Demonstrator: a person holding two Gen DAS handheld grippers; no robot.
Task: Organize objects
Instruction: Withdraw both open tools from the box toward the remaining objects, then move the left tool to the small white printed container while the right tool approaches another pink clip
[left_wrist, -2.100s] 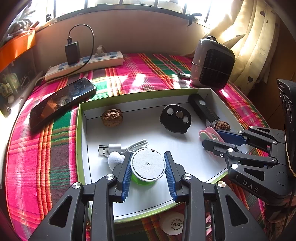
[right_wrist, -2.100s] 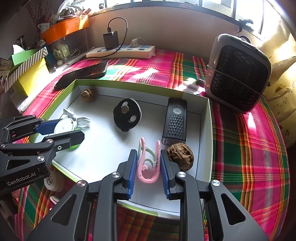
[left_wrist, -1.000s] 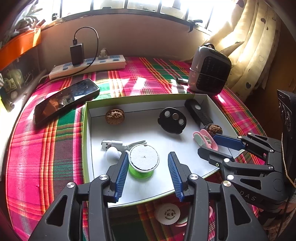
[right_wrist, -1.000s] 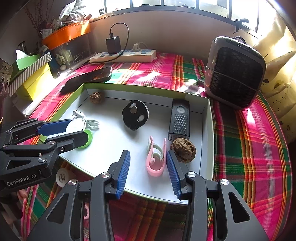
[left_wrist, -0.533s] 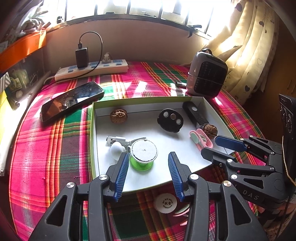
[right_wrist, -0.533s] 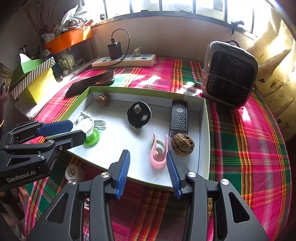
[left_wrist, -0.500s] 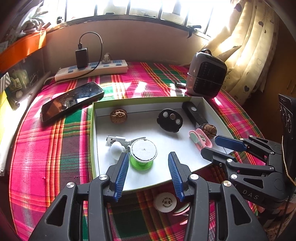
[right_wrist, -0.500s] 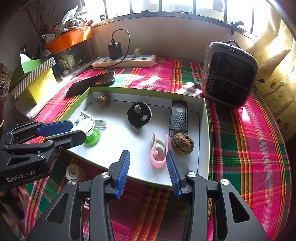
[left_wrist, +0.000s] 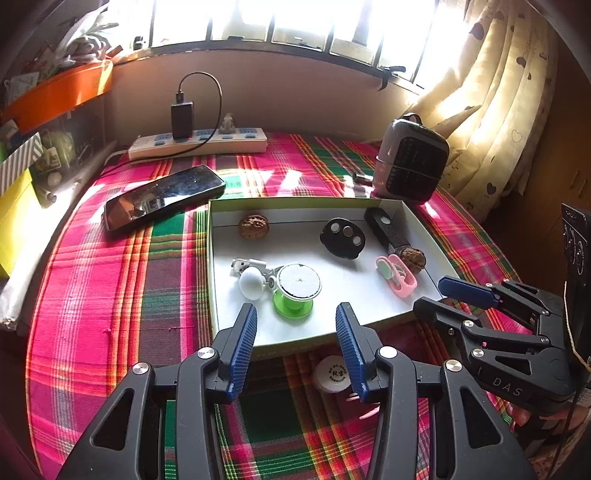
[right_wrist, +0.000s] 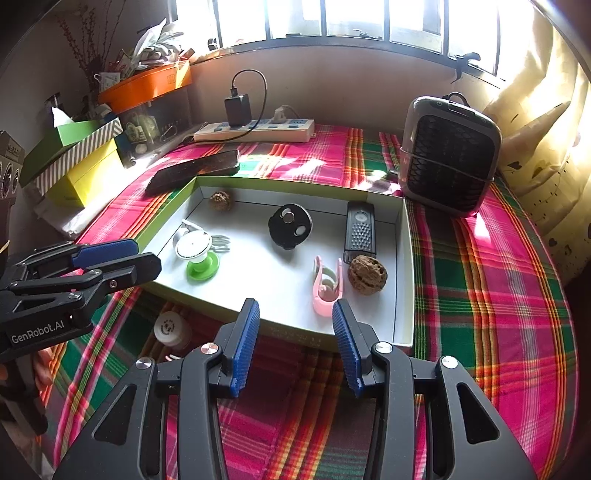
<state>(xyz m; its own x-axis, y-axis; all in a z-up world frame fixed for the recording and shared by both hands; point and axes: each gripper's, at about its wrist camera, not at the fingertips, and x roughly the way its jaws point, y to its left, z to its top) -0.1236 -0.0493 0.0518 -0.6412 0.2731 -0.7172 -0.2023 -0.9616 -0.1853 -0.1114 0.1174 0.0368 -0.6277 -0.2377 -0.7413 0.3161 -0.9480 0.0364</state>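
A shallow white box with a green rim (left_wrist: 209, 258) (right_wrist: 404, 258) lies on the plaid cloth. Inside it stand a green-based spool (left_wrist: 295, 290) (right_wrist: 197, 254), a white cable with a USB plug (left_wrist: 249, 271), a black disc (left_wrist: 342, 238) (right_wrist: 290, 225), a black grater-like bar (right_wrist: 361, 229), a pink clip (left_wrist: 397, 277) (right_wrist: 327, 286) and two walnuts (left_wrist: 253, 226) (right_wrist: 367, 275). My left gripper (left_wrist: 295, 332) is open and empty just short of the spool. My right gripper (right_wrist: 293, 328) is open and empty just short of the pink clip.
A small white round cap (left_wrist: 332, 373) (right_wrist: 169, 326) and a pink item lie on the cloth before the box. A phone (left_wrist: 164, 195), a power strip with a charger (left_wrist: 197, 142), a grey fan heater (right_wrist: 448, 153) and yellow and green boxes (right_wrist: 77, 158) ring the box.
Both grippers let go, the left of the spool and the right of the pink clip, then drew back and up from the box. The spool and the clip stay where they were set down.
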